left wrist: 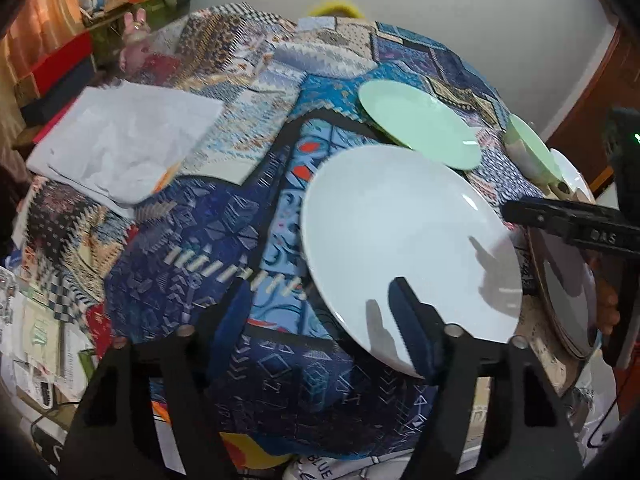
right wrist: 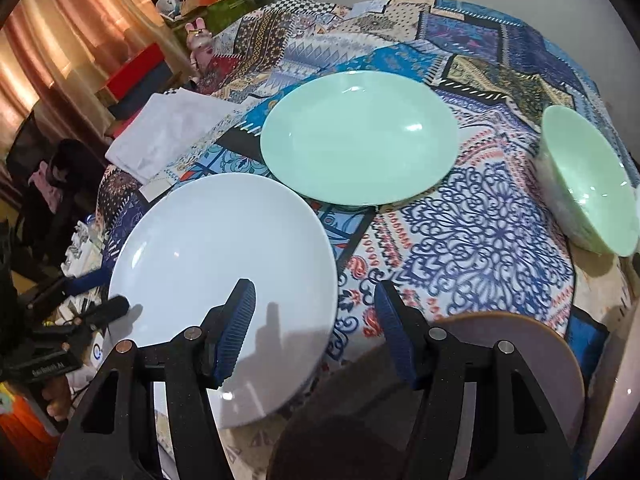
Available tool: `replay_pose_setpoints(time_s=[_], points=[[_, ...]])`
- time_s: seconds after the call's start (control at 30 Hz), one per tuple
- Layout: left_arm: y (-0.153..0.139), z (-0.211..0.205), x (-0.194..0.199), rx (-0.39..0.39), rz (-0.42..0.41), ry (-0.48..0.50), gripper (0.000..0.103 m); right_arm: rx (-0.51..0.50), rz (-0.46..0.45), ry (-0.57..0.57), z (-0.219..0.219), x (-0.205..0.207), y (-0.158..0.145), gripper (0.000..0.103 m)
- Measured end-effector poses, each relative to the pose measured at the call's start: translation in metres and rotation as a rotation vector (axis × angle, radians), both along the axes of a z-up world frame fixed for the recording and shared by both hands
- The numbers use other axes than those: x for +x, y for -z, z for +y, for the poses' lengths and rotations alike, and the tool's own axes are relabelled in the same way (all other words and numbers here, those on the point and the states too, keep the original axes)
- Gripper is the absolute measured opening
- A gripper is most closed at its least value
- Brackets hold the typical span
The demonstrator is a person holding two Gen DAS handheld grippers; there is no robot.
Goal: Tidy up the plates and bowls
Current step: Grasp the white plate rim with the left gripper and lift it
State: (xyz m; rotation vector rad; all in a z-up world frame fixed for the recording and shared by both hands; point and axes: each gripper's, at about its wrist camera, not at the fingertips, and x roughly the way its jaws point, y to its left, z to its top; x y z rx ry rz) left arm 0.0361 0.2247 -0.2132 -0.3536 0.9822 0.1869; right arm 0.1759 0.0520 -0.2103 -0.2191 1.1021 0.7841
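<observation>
We see our left gripper (left wrist: pixel 324 320) straddling the near rim of the white plate (left wrist: pixel 400 240), jaws apart and, it seems, not yet pinching. Our right gripper (right wrist: pixel 316 324) hangs open over the tablecloth (right wrist: pixel 472 240). Beyond lie the green plate (right wrist: pixel 360 136) and green bowl (right wrist: pixel 588 184).

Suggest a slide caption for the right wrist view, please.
Right gripper open above white plate, with green plate and green bowl beyond.

— Where did the left wrist camera look from?
— Close above the near table edge, angled steeply down past its own fingers.
— And the right?
— Likewise, set further right. Both caught the white plate (left wrist: pixel 412 248) (right wrist: pixel 224 300) and the green plate (left wrist: pixel 418 124) (right wrist: pixel 360 136).
</observation>
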Motion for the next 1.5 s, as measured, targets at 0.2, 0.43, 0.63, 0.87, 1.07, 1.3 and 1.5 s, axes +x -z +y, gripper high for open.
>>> replay_pose_setpoints(time_s=[0.2, 0.43, 0.63, 0.87, 1.07, 1.3, 1.5], points=[[0.009, -0.01, 0.003, -0.006, 0.016, 0.039, 0.056, -0.028, 0.073, -0.03, 0.009, 0.01, 0.014, 0.039], [0.01, -0.01, 0.006, -0.028, 0.022, 0.049, 0.053, -0.063, 0.072, -0.072, 0.019, 0.01, 0.018, 0.034], [0.011, -0.013, 0.007, -0.057, 0.016, 0.055, 0.053, -0.078, 0.066, -0.095, 0.021, 0.01, 0.021, 0.035], [0.009, -0.019, 0.009, -0.078, 0.017, 0.062, 0.05, -0.037, 0.119, -0.058, 0.015, 0.013, 0.017, 0.034], [0.007, -0.016, 0.005, -0.091, 0.012, 0.04, 0.05, -0.027, 0.086, -0.053, 0.015, 0.002, 0.013, 0.034], [0.006, -0.013, -0.003, -0.084, 0.002, 0.008, 0.05, -0.005, 0.052, -0.067, 0.016, -0.01, 0.004, 0.034], [-0.002, -0.007, -0.009, -0.08, -0.014, -0.017, 0.05, 0.03, 0.027, -0.063, 0.014, -0.016, -0.008, 0.034]])
